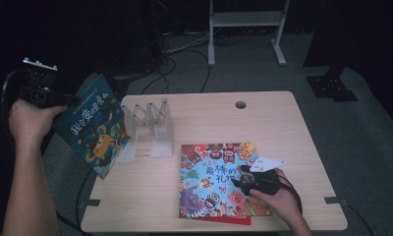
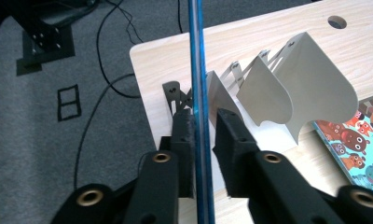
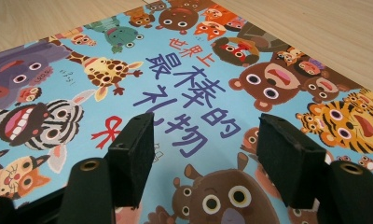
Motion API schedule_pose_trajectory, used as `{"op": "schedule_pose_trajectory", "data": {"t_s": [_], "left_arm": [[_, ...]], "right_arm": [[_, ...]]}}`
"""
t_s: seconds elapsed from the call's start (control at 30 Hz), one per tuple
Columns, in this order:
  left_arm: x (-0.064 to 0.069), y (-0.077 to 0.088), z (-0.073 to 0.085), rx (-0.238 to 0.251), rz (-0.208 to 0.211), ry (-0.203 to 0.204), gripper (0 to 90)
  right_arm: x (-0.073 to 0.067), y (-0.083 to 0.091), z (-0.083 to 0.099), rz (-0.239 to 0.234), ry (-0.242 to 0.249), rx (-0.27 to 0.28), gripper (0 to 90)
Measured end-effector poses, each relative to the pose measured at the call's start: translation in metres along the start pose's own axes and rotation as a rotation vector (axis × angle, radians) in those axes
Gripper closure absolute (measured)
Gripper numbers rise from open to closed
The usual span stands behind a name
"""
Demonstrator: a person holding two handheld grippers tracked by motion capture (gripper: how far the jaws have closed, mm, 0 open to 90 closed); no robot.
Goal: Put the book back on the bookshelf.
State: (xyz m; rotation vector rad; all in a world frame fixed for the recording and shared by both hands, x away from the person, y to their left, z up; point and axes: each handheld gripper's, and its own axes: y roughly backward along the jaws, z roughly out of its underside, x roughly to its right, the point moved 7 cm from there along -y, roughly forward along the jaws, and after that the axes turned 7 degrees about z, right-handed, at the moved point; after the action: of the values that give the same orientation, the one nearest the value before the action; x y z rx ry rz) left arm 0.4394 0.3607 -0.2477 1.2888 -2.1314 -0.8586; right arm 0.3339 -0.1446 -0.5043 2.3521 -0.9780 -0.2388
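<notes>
A blue picture book [image 1: 94, 128] stands tilted at the table's left edge, beside a white accordion book rack [image 1: 150, 123]. My left gripper [image 1: 71, 100] is at its upper corner. In the left gripper view the book [image 2: 196, 56] runs edge-on between the jaws of my left gripper [image 2: 205, 114]; one pad touches it and a thin gap shows at the other. The rack [image 2: 306, 84] lies just beyond. A second picture book [image 1: 209, 182] lies flat near the front. My right gripper [image 1: 237, 177] rests over it, and in the right gripper view its jaws [image 3: 203, 126] stand apart above the cover [image 3: 189, 79], holding nothing.
A red sheet [image 1: 224, 220] peeks out under the flat book. The wooden table [image 1: 263, 118] has a cable hole [image 1: 240, 104] at the back. Cables [image 1: 184, 46], a metal frame [image 1: 246, 29] and a black base plate [image 1: 332, 86] sit on the grey carpet behind.
</notes>
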Motion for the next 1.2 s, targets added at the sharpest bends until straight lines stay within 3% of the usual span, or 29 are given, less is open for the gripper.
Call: {"op": "schedule_pose_trajectory", "data": {"t_s": [0.2, 0.4, 0.57, 0.8, 1.2], "left_arm": [[0.007, 0.012, -0.012, -0.028, 0.005, -0.038, 88.9], [0.022, 0.011, -0.015, -0.078, 0.044, -0.091, 90.0], [0.032, 0.004, -0.010, -0.129, 0.070, -0.124, 90.0], [0.051, -0.005, -0.002, -0.176, 0.139, -0.186, 89.9], [0.077, -0.025, 0.022, -0.215, 0.227, -0.255, 87.1]], "right_arm": [[0.000, 0.000, 0.000, -0.001, 0.004, -0.001, 36.1], [0.000, 0.001, 0.000, 0.001, -0.001, 0.001, 36.1], [0.000, 0.001, 0.000, 0.001, -0.002, 0.001, 36.1], [0.000, 0.001, 0.000, 0.001, -0.001, 0.000, 36.0], [0.001, 0.002, 0.001, 0.006, 0.011, -0.006, 36.5]]}}
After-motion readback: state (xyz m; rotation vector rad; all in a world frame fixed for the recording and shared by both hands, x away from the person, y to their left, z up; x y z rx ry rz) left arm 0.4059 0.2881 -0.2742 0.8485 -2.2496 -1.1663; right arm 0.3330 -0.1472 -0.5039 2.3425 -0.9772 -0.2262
